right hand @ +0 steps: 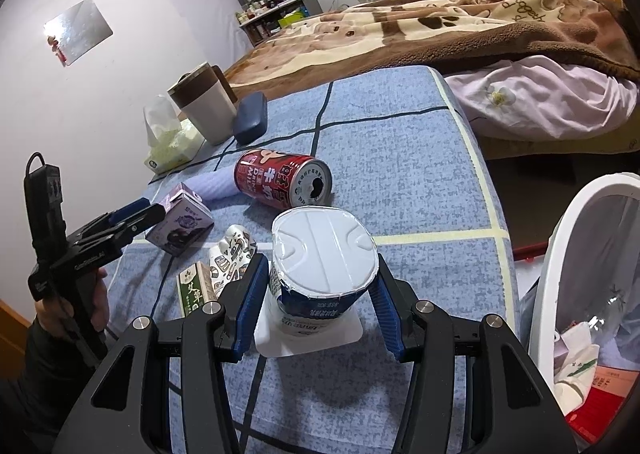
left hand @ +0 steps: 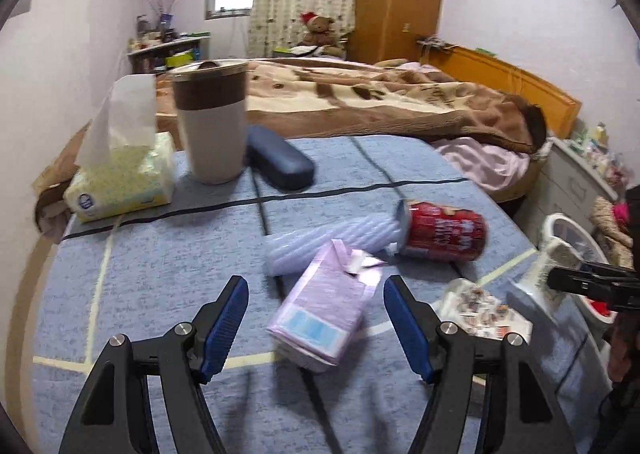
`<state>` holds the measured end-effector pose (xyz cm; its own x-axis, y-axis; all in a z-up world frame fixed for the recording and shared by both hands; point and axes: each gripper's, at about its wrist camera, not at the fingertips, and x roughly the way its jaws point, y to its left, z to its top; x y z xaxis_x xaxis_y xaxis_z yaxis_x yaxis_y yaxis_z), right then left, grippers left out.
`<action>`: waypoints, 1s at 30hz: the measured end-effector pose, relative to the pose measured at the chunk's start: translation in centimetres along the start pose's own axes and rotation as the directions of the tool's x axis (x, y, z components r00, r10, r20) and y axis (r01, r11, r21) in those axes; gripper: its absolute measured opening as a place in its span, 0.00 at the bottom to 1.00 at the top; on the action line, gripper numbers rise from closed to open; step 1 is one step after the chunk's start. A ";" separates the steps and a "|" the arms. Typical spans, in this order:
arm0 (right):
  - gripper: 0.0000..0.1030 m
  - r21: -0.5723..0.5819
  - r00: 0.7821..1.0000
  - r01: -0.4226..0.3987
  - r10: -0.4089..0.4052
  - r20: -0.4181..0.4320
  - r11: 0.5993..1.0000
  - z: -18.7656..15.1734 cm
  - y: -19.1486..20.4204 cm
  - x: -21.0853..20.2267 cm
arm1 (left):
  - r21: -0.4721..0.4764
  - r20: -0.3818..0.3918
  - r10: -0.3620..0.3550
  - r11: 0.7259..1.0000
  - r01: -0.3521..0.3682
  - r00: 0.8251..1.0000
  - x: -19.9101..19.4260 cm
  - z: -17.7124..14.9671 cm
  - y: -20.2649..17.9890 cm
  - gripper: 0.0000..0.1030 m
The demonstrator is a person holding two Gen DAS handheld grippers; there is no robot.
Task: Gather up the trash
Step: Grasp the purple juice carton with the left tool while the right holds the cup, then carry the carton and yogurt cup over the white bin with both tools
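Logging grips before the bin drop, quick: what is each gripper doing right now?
Left gripper: open, fingers either side of the purple carton, not gripping.
Right gripper: shut on the yogurt cup.

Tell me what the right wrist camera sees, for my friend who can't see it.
The right tool grips an upside-down yogurt cup on a blue checked tablecloth. Behind it lie a red can and a purple carton; a white bin stands right.

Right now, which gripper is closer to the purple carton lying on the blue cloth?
Left. The left gripper has its open fingers on either side of the purple carton, not touching. The right gripper is farther off, clamped on the yogurt cup.
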<state>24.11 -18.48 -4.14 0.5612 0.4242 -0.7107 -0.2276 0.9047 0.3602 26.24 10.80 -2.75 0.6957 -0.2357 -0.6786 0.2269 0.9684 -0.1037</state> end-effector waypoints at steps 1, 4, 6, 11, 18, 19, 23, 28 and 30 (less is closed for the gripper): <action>0.51 -0.001 1.000 0.002 -0.002 0.000 1.000 0.0 0.0 0.0 | 0.013 -0.006 -0.014 1.000 0.014 1.000 0.1 0.0 -0.2 0.68; 0.51 -0.001 1.000 0.007 -0.007 0.000 1.000 -0.2 0.0 -0.1 | 0.063 -0.035 -0.009 0.998 0.012 0.999 0.9 0.0 -0.9 0.68; 0.51 -0.001 1.000 0.010 -0.010 0.000 1.000 -0.2 0.0 -0.2 | 0.071 -0.047 0.004 0.997 0.000 0.999 1.5 0.0 -0.7 0.68; 0.51 -0.003 1.000 0.016 -0.016 0.008 1.000 -0.3 0.0 -0.7 | 0.067 -0.069 0.003 0.998 0.001 0.998 2.5 -0.4 -0.4 0.62; 0.51 -0.019 0.998 0.013 -0.012 0.057 1.000 -0.5 0.3 -3.0 | 0.057 -0.067 0.077 0.996 -0.073 0.995 1.0 -1.3 -2.1 0.38; 0.51 -0.023 0.998 0.014 -0.013 0.063 1.000 -0.5 0.4 -3.3 | 0.047 -0.059 0.080 0.996 -0.077 0.995 0.5 -1.3 -2.3 0.38; 0.51 -0.033 0.997 0.010 -0.007 0.083 0.999 -1.0 0.7 -4.6 | -0.001 -0.047 0.124 0.992 -0.124 0.991 -1.7 -1.6 -3.5 0.38; 0.51 -0.045 0.995 0.018 -0.013 0.102 0.999 -1.9 0.6 -6.3 | -0.072 -0.031 0.137 0.988 -0.139 0.990 -4.8 -2.4 -5.9 0.38; 0.51 -0.046 0.994 0.018 -0.013 0.107 0.999 -2.2 0.5 -6.9 | -0.086 -0.024 0.135 0.987 -0.137 0.991 -5.8 -2.6 -6.9 0.38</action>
<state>18.36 -20.88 -0.39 0.6458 0.4061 -0.6465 -0.2543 0.9129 0.3194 18.86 5.75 -0.01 0.7035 -0.1007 -0.7036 0.0704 0.9949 -0.0720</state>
